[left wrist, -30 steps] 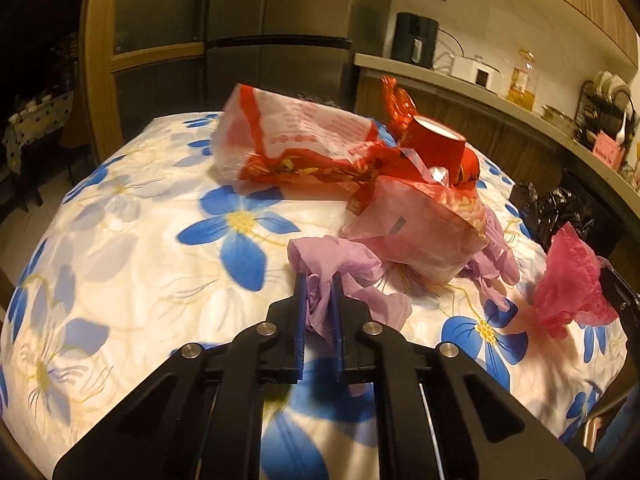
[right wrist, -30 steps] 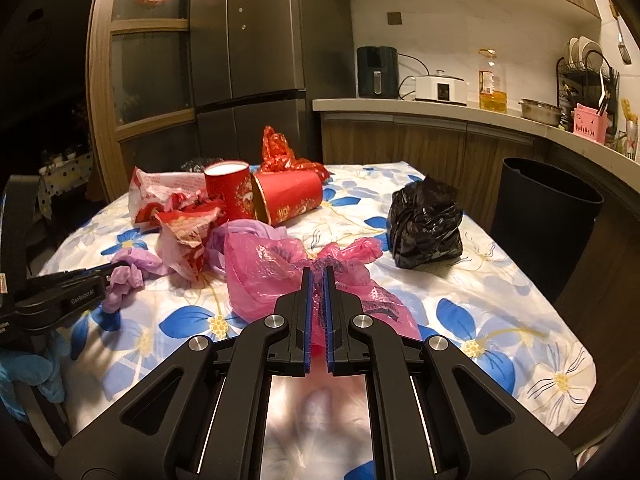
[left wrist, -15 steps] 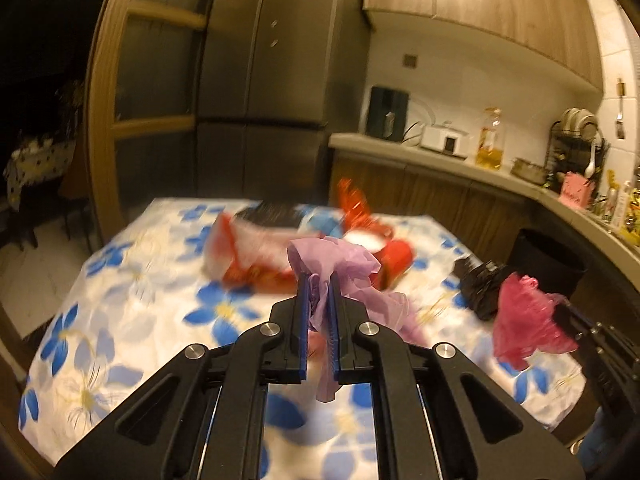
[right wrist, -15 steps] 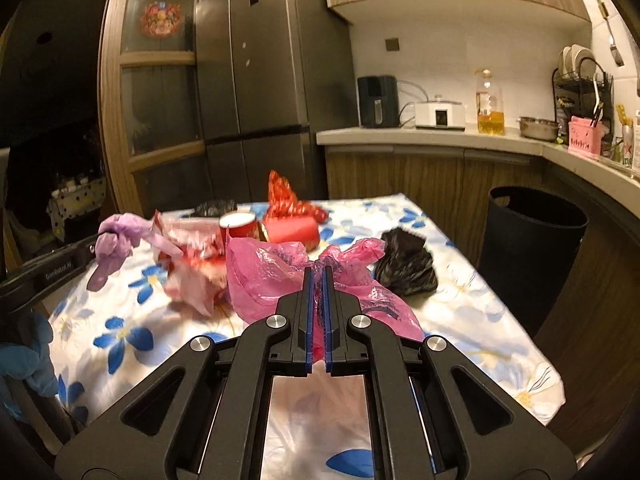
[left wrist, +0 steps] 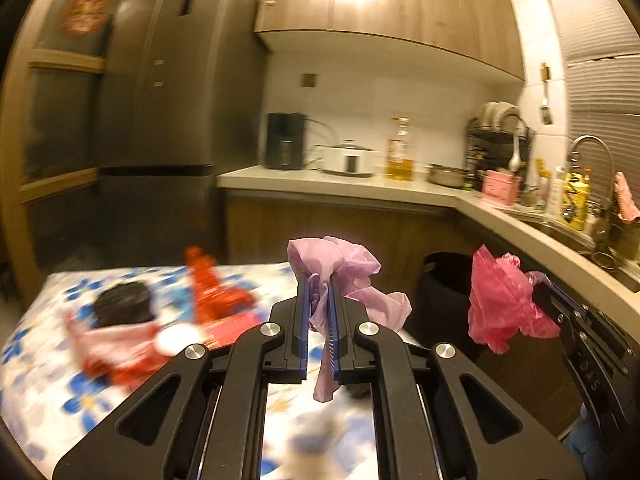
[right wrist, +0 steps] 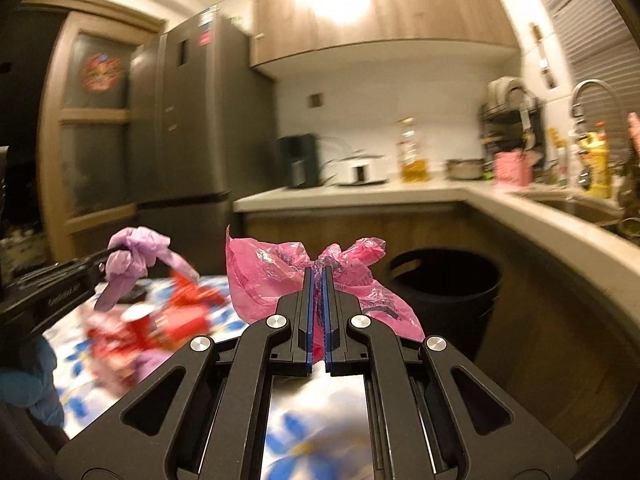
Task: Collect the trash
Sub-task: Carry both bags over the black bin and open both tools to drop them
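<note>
Lilac plastic, a crumpled bag [left wrist: 344,268], is sitting clamped between the blue pads of the left gripper [left wrist: 319,280], its loose tail hanging down past the jaws and clear of the table. Both grippers are being held in the air above the table [left wrist: 48,392], whose white cloth with blue flowers is showing blurred beneath them. The right gripper [right wrist: 317,270] is pinching a crinkled pink bag [right wrist: 264,280] at its gathered neck, jaws nearly together on the thin film, with the bag's body spreading to the left and right of the fingers. In the left wrist view this same pink bag is hanging at the right, just in front of the black bin [left wrist: 440,280]; in the right wrist view the black bin [right wrist: 448,284] is standing on the floor beside the curved counter [right wrist: 560,248], behind the pink bag. Red wrappers [left wrist: 212,292] and a red cup [right wrist: 140,316] are lying blurred on the table, along with a dark bundle [left wrist: 124,304]. A blue-gloved hand [right wrist: 36,384] is showing at the left edge, behind the left gripper's body.
</note>
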Tool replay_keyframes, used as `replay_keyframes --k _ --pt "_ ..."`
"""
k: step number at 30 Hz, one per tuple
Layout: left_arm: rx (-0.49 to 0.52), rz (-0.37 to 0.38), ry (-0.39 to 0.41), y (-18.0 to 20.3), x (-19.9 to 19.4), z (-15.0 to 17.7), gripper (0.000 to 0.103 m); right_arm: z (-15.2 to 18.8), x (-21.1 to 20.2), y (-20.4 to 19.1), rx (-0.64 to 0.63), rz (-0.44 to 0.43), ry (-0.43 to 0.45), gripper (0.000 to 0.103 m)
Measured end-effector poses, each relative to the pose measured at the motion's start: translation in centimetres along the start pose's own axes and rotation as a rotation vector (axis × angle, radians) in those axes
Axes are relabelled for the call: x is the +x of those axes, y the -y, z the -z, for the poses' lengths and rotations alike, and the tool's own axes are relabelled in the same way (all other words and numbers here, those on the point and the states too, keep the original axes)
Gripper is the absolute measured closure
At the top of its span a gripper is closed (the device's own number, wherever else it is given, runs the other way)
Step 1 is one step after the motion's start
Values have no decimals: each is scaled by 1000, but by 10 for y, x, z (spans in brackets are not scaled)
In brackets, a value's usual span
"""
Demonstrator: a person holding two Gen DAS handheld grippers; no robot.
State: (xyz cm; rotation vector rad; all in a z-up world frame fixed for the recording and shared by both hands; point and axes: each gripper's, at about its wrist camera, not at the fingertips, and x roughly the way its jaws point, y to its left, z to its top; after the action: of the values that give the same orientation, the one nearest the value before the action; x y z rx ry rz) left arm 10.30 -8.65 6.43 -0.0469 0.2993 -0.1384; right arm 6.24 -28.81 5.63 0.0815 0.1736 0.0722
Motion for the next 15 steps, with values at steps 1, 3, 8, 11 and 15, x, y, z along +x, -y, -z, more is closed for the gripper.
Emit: replay_keyframes --k 1,3,8,11,15 --pt "-1 23 1 11 12 -5 95 -4 6 10 5 22 6 99" --pt "-7 61 4 31 36 -15 95 -12 20 33 17 72 21 99" --pt "0 130 24 78 76 -26 95 -22 60 84 68 133 31 99" --pt "0 166 31 105 103 -30 95 -26 80 109 89 162 31 99" --pt "-16 198 14 132 138 -30 95 -27 104 140 125 187 19 99"
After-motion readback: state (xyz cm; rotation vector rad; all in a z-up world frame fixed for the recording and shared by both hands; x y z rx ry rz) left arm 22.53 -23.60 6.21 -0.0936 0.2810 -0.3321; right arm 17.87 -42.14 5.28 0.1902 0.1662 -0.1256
